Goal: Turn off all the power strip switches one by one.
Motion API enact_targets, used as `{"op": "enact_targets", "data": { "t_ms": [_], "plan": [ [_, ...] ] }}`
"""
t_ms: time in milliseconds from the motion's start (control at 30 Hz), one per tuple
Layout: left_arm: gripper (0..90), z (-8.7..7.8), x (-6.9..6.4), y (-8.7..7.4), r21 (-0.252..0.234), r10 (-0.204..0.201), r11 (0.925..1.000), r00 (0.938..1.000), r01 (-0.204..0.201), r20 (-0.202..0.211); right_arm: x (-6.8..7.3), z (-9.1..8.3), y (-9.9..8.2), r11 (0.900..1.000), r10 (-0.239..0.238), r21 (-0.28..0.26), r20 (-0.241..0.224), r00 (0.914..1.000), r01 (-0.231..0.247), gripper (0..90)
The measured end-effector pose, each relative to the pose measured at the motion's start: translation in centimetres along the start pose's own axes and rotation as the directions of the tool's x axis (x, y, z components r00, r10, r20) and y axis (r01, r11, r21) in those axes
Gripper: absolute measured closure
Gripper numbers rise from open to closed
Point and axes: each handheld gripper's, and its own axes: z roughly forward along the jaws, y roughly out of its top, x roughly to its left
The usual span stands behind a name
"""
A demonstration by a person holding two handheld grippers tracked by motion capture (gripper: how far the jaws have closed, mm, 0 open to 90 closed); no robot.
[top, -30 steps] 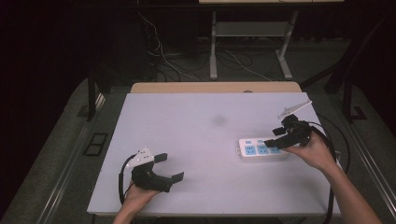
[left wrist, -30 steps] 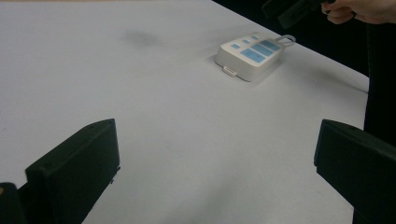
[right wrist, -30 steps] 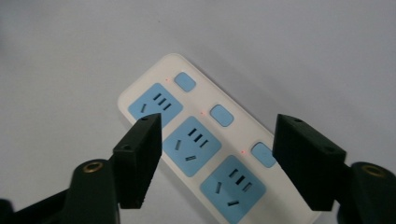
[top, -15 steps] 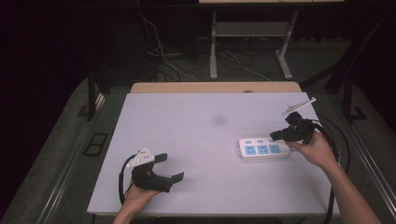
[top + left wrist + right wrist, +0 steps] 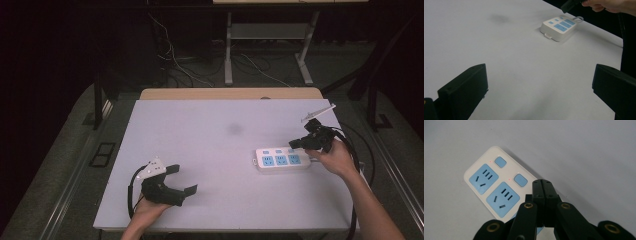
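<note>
A dark room with cables on the floor surrounded the white rectangular table (image 5: 220,150). From the high view we saw the left gripper (image 5: 179,181) resting near the table's front edge, its jaws spread wide with nothing between them. The white plastic power strip with blue sockets (image 5: 283,160) lay well off to that gripper's right, and the right gripper (image 5: 295,144) hovered just above the strip's far end, jaws pressed together.

In the left gripper view, we looked between the two parted black jaws across bare tabletop; the power strip (image 5: 559,26) sat far ahead and to the right, with the person's right hand (image 5: 610,4) above it.

In the right gripper view, the right gripper (image 5: 543,185) showed its jaws having just closed fully, empty, their tips over the power strip (image 5: 495,187) beside a small blue switch button (image 5: 520,180).
</note>
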Motion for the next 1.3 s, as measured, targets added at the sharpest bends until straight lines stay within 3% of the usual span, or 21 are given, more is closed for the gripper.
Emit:
{"op": "enact_targets", "data": {
  "t_ms": [367, 900, 1133, 1300],
  "plan": [
    [0.0, 0.0, 0.0, 0.0, 0.001, 0.000, 1.0000, 1.0000, 0.000, -0.003, -0.7, 0.9, -0.9, 0.9996, 0.023, 0.013, -0.005, 0.9997, -0.023, 89.8],
    [0.0, 0.1, -0.1, 0.0, 0.008, 0.004, 1.0000, 1.0000, -0.004, 0.002, 0.0, 1.4, -0.8, 0.9998, -0.016, 0.015, 0.033, 0.9993, 0.016, 90.0],
    [0.0, 0.2, -0.1, 0.0, 0.009, 0.005, 0.9999, 1.0000, -0.005, 0.001, -0.1, 1.5, -1.0, 0.9998, -0.018, -0.006, 0.032, 0.9993, 0.018, 90.0],
    [0.0, 0.2, -0.1, 0.0, 0.010, 0.005, 0.9999, 1.0000, -0.005, 0.003, -0.4, 1.4, -1.3, 0.9996, 0.011, -0.025, 0.010, 0.9999, -0.011, 90.0]
  ]
}}
